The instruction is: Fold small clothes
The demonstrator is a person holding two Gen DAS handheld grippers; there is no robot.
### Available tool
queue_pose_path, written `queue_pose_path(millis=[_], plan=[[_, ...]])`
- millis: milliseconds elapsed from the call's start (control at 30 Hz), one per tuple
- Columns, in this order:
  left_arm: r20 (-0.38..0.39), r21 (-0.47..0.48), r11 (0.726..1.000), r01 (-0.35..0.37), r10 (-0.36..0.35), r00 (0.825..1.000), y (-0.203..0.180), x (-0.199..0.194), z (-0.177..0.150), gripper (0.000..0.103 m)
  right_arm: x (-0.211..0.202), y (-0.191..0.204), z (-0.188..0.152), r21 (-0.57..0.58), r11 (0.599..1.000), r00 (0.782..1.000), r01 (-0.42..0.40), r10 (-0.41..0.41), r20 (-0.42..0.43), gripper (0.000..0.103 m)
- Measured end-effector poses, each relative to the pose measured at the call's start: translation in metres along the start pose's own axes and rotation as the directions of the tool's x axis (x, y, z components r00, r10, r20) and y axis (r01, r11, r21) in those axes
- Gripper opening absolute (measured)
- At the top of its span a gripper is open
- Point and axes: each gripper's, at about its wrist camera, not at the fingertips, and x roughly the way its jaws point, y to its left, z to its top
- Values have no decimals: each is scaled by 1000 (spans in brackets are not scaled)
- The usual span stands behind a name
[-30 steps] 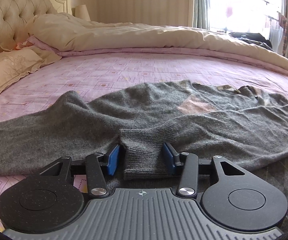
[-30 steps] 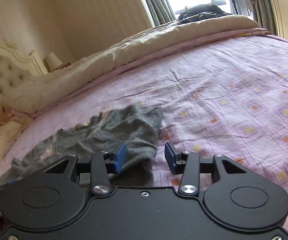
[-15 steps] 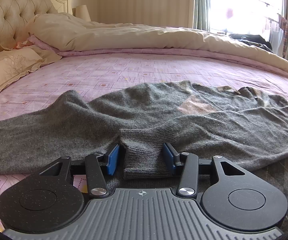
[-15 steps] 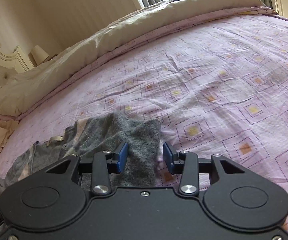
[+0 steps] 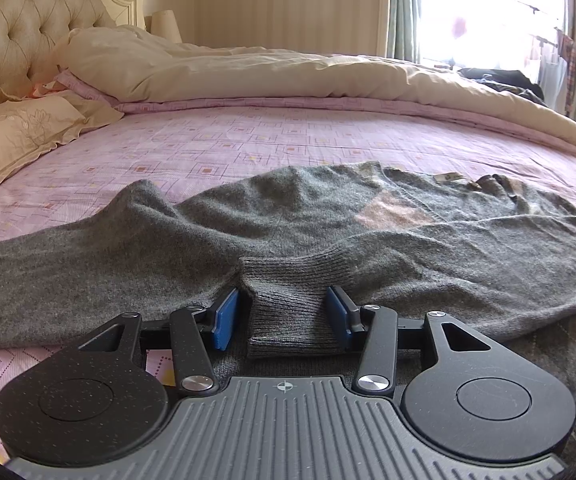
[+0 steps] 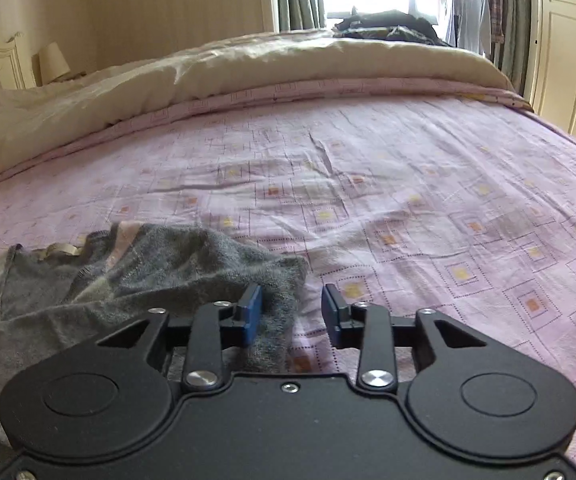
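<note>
A grey knit sweater (image 5: 295,220) lies spread on the pink patterned bedsheet (image 5: 248,140). One sleeve is folded across the body, and its ribbed cuff (image 5: 291,304) lies between the blue pads of my left gripper (image 5: 282,314), which is open. In the right wrist view the sweater's shoulder corner (image 6: 192,264) lies at lower left on the sheet (image 6: 407,200). My right gripper (image 6: 291,312) is open, with the sweater's edge between its fingers, nearer the left pad (image 6: 252,312).
A beige duvet (image 5: 288,76) is bunched along the far side of the bed. Pillows (image 5: 12,140) and a tufted headboard (image 5: 20,28) are at the left. Dark clothes (image 6: 387,26) lie by the window. White wardrobe doors (image 6: 571,40) stand at the right.
My right gripper has swung rightward and levelled, so the sweater corner now sits lower left in its view. The left gripper and cuff have not moved.
</note>
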Motion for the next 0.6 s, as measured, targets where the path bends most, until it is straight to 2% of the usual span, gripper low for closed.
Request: queue_pose_path(millis=[67, 100, 133, 200, 233, 300, 333, 367, 467, 600], plan=[[0, 3, 1000, -3, 3, 1000, -1, 0, 0, 47, -26, 4, -2, 14, 999, 998, -35, 35, 44, 60], [0, 2, 1000, -2, 2, 1000, 0, 0, 0, 47, -39, 7, -6, 25, 997, 996, -67, 66, 63, 74], [0, 1, 1000, -1, 1, 1000, 0, 0, 0, 47, -51, 10, -11, 33, 994, 992, -101, 98, 75, 82], [-1, -6, 1000, 7, -7, 1000, 0, 0, 1, 51, -70, 23, -22, 23, 989, 987, -147, 145, 71, 83], [-3, -13, 1000, 24, -24, 1000, 2, 0, 1, 56, -79, 31, -30, 9, 987, 986, -157, 156, 64, 86], [-14, -30, 996, 87, -87, 996, 6, 2, 3, 76, -95, 45, -45, -13, 984, 982, -178, 179, 58, 93], [-28, -35, 990, 134, -135, 990, 6, 2, 3, 90, -103, 55, -54, -26, 981, 979, -195, 196, 56, 96], [-39, -32, 988, 153, -154, 987, 6, 1, 4, 93, -109, 62, -62, -33, 978, 977, -204, 205, 52, 97], [-46, -7, 992, 128, -128, 991, 4, -12, -1, 93, -124, 83, -86, -43, 968, 969, -246, 247, 29, 97], [-38, -76, 992, 104, -107, 994, 28, -40, -11, 93, -133, 106, -112, -69, 957, 959, -283, 284, 1, 98]])
